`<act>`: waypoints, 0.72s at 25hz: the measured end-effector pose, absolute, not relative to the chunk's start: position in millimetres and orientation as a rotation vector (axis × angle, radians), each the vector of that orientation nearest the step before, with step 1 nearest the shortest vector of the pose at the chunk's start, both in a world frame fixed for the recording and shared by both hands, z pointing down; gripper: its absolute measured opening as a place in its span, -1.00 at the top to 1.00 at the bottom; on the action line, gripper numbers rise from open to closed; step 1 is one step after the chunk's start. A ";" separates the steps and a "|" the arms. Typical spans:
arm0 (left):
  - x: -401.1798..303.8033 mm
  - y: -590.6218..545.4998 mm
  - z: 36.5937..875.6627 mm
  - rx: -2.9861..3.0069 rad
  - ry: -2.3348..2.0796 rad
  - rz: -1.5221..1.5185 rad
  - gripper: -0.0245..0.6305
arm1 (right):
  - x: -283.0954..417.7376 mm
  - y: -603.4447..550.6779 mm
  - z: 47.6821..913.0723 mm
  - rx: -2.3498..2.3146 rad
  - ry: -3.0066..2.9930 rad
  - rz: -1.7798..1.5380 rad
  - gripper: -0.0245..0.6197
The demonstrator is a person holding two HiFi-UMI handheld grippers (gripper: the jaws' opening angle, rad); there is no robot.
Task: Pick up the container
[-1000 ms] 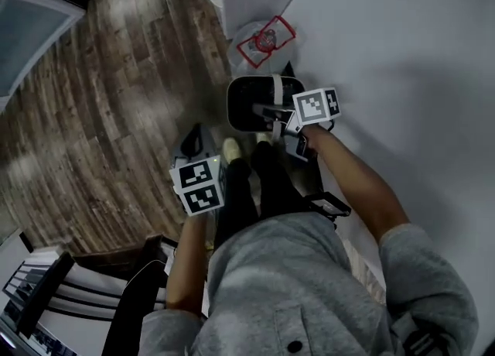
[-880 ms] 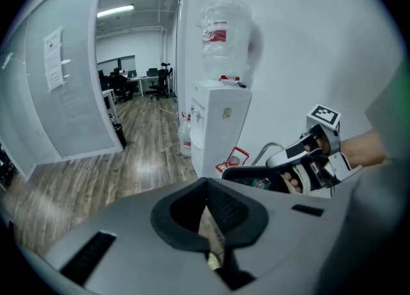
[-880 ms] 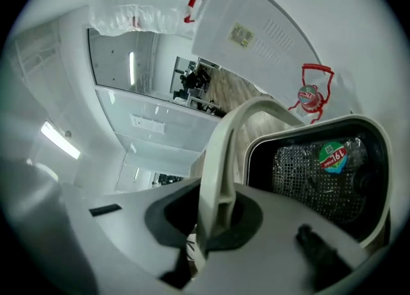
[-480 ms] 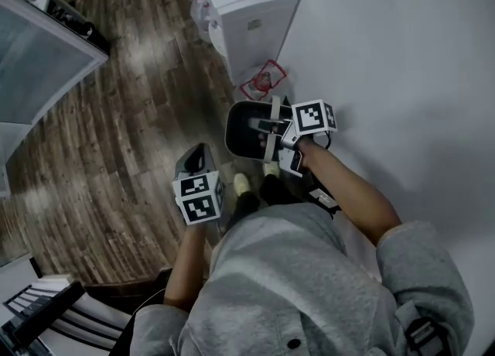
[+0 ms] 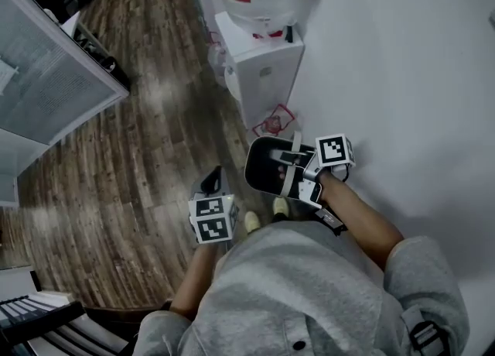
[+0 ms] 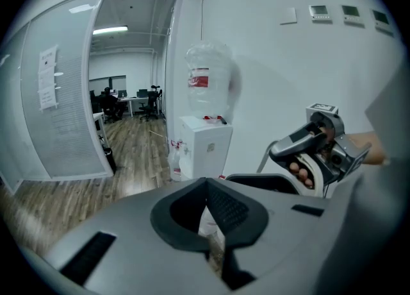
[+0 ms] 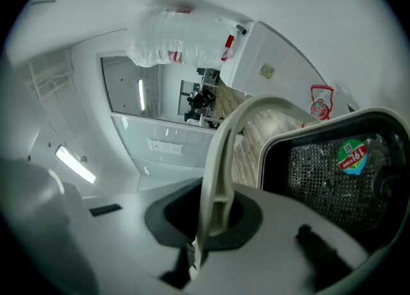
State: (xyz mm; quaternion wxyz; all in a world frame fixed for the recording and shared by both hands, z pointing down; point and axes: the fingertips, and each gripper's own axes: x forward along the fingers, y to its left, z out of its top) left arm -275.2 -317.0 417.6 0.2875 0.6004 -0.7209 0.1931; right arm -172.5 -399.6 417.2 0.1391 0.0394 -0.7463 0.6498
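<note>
Beige handle (image 7: 221, 152) clamped in right tool (image 7: 208, 223); bin (image 5: 267, 169) hung off floor. Left tool (image 6: 208, 223) shut, empty. Pickup looked done; next, carry level.

Plastic container (image 5: 264, 167) w/ mesh; wood floor (image 5: 139, 161)

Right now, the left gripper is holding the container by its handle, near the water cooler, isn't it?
Not the left one. The right gripper is holding the container by its handle, near the water cooler. The right gripper view shows the handle clamped between its jaws.
</note>
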 end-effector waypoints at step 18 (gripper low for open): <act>-267.4 -331.7 403.8 1.664 -1.936 0.517 0.88 | -159.0 -404.8 424.1 0.156 -2.159 1.880 0.84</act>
